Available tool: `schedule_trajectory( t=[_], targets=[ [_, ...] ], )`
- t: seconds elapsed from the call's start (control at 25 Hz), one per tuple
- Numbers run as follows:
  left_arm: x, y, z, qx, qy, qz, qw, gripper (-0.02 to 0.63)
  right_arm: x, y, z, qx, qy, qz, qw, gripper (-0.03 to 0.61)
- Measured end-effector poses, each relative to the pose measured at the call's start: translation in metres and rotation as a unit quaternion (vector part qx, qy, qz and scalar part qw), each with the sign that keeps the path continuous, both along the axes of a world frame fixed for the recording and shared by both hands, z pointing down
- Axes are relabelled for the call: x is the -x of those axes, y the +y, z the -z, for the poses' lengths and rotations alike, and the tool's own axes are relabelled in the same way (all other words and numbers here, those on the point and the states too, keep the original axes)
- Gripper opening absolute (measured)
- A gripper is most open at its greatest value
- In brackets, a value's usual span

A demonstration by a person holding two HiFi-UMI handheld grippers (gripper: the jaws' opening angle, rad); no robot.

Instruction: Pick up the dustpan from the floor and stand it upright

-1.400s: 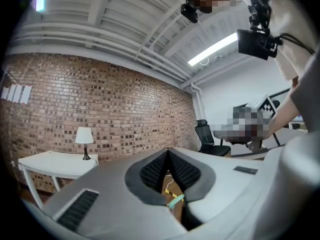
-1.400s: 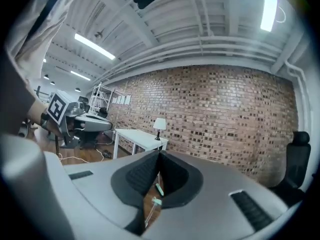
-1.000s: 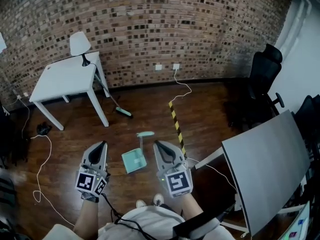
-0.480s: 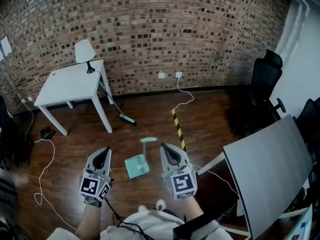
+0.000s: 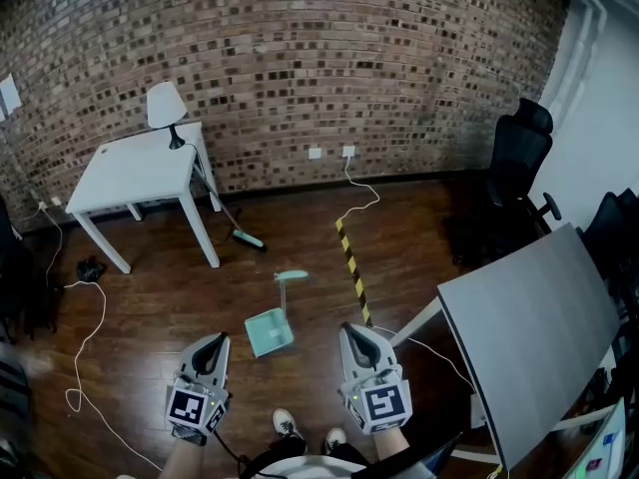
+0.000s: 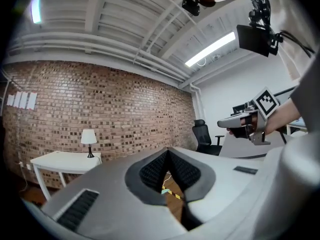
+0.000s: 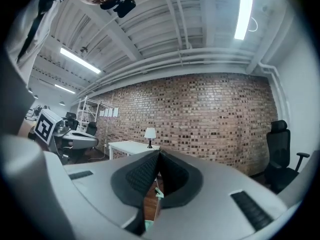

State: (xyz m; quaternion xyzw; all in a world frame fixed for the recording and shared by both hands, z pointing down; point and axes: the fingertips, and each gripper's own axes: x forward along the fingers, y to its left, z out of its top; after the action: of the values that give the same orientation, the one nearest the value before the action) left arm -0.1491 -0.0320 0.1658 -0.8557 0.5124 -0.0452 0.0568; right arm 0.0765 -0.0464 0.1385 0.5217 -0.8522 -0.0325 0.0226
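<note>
A mint-green dustpan (image 5: 270,331) lies flat on the dark wood floor, its long handle (image 5: 289,279) pointing toward the brick wall. My left gripper (image 5: 215,340) is at the dustpan's near left and my right gripper (image 5: 355,331) at its near right, both well above the floor and touching nothing. Both are shut and empty. In the left gripper view the closed left gripper (image 6: 168,151) leaves a slit that shows a bit of the dustpan handle (image 6: 164,191). The right gripper view has the same handle (image 7: 158,193) below the closed right gripper (image 7: 160,153).
A white table (image 5: 130,173) with a lamp (image 5: 165,108) stands at the back left, a broom (image 5: 236,225) leaning by its leg. Yellow-black tape (image 5: 351,265) runs along the floor right of the dustpan. A grey tilted tabletop (image 5: 529,332) and black office chairs (image 5: 517,173) fill the right. Cables (image 5: 82,342) trail on the left.
Both grippers have drawn back toward the bottom of the head view, away from the dustpan, still shut. The dustpan lies where it was.
</note>
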Motion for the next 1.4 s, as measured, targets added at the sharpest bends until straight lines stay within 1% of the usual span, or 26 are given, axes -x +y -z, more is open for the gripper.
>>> schedule_trajectory(
  t=[0.12,0.24,0.4,0.48,0.56,0.6,0.72,0.8,0.88,1.0,1.12,1.24,1.4],
  targets=[
    [-0.022,0.037,-0.005,0.005,-0.005,-0.006,1.0,0.0,-0.015,0.033,-0.006,0.005,-0.007,0.003,1.0,-0.018],
    [-0.048,0.072,-0.004,0.003,-0.008,-0.005,1.0,0.0,-0.029,0.071,-0.004,-0.002,-0.008,0.018,1.0,-0.018],
    [-0.082,0.136,-0.001,-0.007,-0.006,0.017,0.9998,0.0,-0.051,0.137,-0.008,0.028,-0.002,0.045,0.999,-0.018],
    [-0.096,0.17,-0.004,-0.013,-0.009,0.029,0.9994,0.0,-0.069,0.169,-0.007,0.02,-0.011,0.053,0.998,-0.018],
    [-0.112,0.206,-0.006,-0.015,-0.013,0.039,0.999,0.0,-0.093,0.197,-0.009,-0.004,-0.016,0.052,0.998,-0.018],
    [-0.118,0.222,-0.007,-0.015,-0.015,0.044,0.9988,0.0,-0.105,0.21,-0.012,-0.009,-0.017,0.051,0.998,-0.018],
    [-0.132,0.262,-0.005,-0.008,-0.017,0.057,0.9982,0.0,-0.13,0.245,-0.017,0.006,-0.021,0.052,0.998,-0.018],
    [-0.142,0.287,-0.002,-0.006,-0.019,0.055,0.9983,0.0,-0.141,0.268,-0.015,0.011,-0.025,0.056,0.998,-0.018],
    [-0.146,0.302,0.003,-0.011,-0.023,0.056,0.9981,0.0,-0.148,0.281,-0.01,0.008,-0.024,0.058,0.998,-0.018],
    [-0.148,0.314,0.007,-0.011,-0.017,0.059,0.998,0.0,-0.15,0.291,-0.002,0.01,-0.023,0.061,0.998,-0.02],
    [-0.15,0.326,0.009,-0.007,-0.022,0.054,0.9983,0.0,-0.144,0.304,0.003,0.008,-0.022,0.074,0.997,-0.02],
    [-0.146,0.331,0.014,-0.014,-0.02,0.054,0.9983,0.0,-0.136,0.309,0.006,0.005,-0.012,0.083,0.996,-0.02],
    [-0.144,0.337,0.011,-0.011,-0.02,0.049,0.9985,0.0,-0.128,0.315,0.005,0.008,-0.023,0.082,0.996,-0.021]
  ],
)
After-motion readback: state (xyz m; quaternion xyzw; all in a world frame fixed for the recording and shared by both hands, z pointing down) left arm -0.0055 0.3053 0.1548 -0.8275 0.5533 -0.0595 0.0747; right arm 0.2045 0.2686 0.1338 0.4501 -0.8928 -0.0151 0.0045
